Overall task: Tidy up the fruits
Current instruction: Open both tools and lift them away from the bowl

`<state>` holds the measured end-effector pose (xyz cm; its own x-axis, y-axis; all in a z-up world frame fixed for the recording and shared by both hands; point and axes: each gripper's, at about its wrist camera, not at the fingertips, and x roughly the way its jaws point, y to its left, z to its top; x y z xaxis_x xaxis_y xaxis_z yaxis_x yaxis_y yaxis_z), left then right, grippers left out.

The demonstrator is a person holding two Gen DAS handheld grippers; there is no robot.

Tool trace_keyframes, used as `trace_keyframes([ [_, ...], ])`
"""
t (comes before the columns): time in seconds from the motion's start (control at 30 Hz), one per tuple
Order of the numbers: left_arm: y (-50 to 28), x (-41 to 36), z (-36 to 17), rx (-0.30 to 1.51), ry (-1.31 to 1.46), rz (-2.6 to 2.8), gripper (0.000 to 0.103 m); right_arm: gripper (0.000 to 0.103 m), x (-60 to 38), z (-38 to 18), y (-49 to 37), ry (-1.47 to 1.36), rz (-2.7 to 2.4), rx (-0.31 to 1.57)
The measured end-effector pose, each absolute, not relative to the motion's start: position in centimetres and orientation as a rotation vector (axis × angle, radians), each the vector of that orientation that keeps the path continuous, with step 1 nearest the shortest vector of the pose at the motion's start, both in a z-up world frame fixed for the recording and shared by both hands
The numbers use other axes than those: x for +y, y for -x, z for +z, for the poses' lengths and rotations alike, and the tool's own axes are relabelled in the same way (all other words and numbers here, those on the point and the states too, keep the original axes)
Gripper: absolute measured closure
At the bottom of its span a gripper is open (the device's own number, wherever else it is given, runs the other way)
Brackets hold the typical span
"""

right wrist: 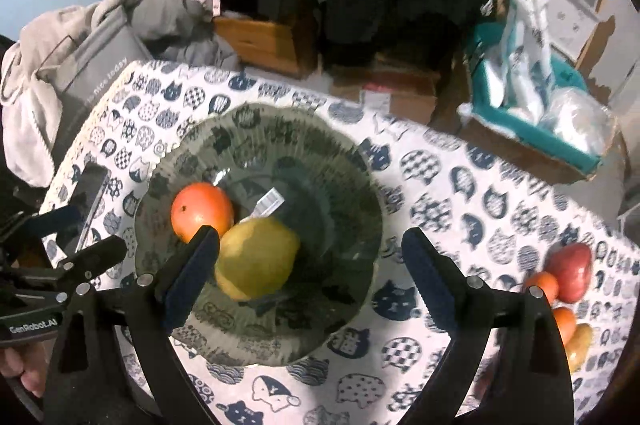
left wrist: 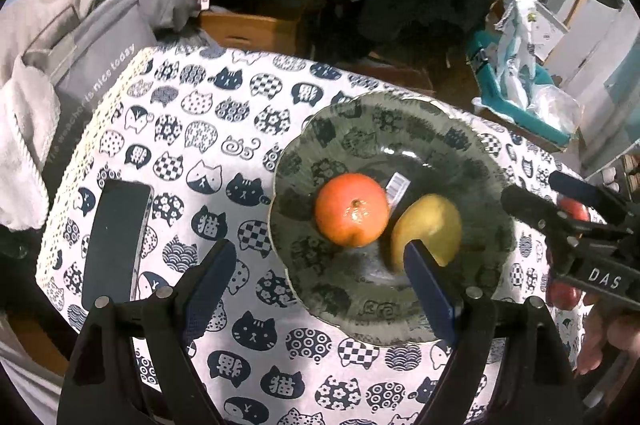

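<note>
We've got a dark translucent glass plate with a scalloped rim (left wrist: 304,141) sitting on the counter with the cat-print cloth (left wrist: 208,129), toward its far edge. In the plate, a round orange fruit (left wrist: 352,211) and a yellow-green pear (right wrist: 258,257) lie touching each other. Our left claw (left wrist: 320,289) is spread wide, nothing in it. Right claw (right wrist: 310,279) is wide too, nothing gripped. A red apple (right wrist: 570,271) and small oranges (right wrist: 542,285) wait near the counter's right edge.
</note>
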<state>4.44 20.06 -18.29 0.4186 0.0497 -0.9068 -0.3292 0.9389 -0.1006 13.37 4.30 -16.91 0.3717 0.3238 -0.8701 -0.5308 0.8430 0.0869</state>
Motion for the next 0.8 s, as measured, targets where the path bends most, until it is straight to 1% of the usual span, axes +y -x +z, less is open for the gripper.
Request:
trace_keyframes([
  [0.27,-3.8,18.9,-15.4,1.056,0.278,0.214,0.016,0.011,2.4,-12.9,-12.3,0.21,0.535,0.968],
  [0.8,-1.5,16.3,-8.3,0.874,0.231,0.184,0.016,0.011,-1.3,-5.4,-8.3,0.21,0.54,0.776],
])
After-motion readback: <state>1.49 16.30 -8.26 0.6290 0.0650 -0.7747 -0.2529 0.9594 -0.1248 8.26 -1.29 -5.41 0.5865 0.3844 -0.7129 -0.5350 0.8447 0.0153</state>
